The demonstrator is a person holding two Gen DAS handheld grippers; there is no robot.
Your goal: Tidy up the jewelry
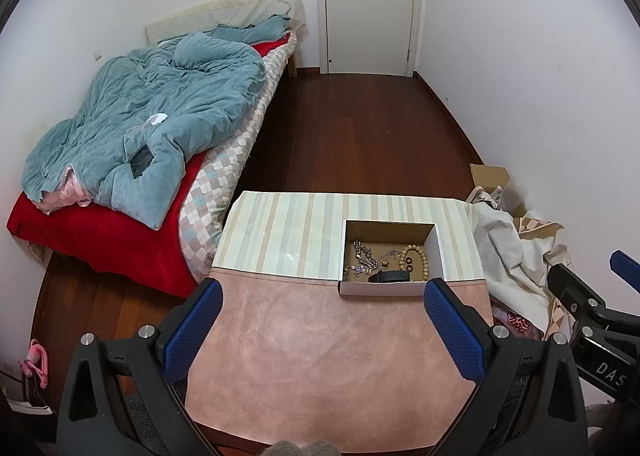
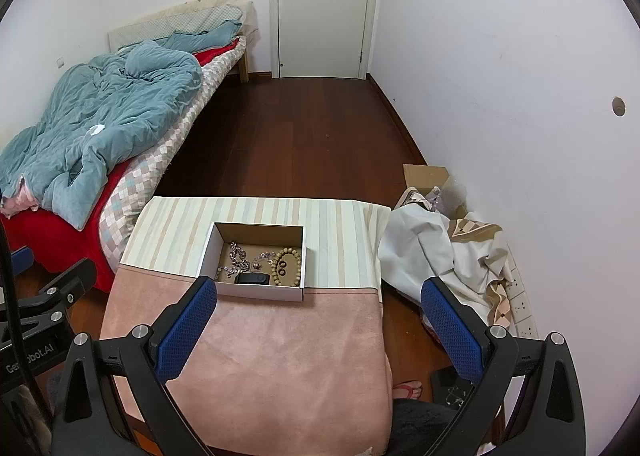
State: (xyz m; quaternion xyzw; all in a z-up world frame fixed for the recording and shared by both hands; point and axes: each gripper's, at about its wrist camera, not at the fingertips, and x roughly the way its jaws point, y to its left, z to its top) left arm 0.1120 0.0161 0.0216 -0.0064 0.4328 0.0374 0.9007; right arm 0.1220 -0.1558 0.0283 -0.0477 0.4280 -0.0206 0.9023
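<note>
cardboard box [image 1: 434, 252] with white walls sits on the table [image 1: 320, 344], at the line where the striped cloth meets the pink one. inside lie chains [image 2: 239, 259], a bead bracelet [image 2: 291, 266] and a black clip [image 2: 251, 279]. left gripper [image 1: 324, 320] and right gripper [image 2: 318, 316] hover spread wide, holding nothing.

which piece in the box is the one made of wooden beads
The wooden bead bracelet, a tan loop at the right side of the box. The silver chains on the left are metal links, and the black clip is solid.
</note>
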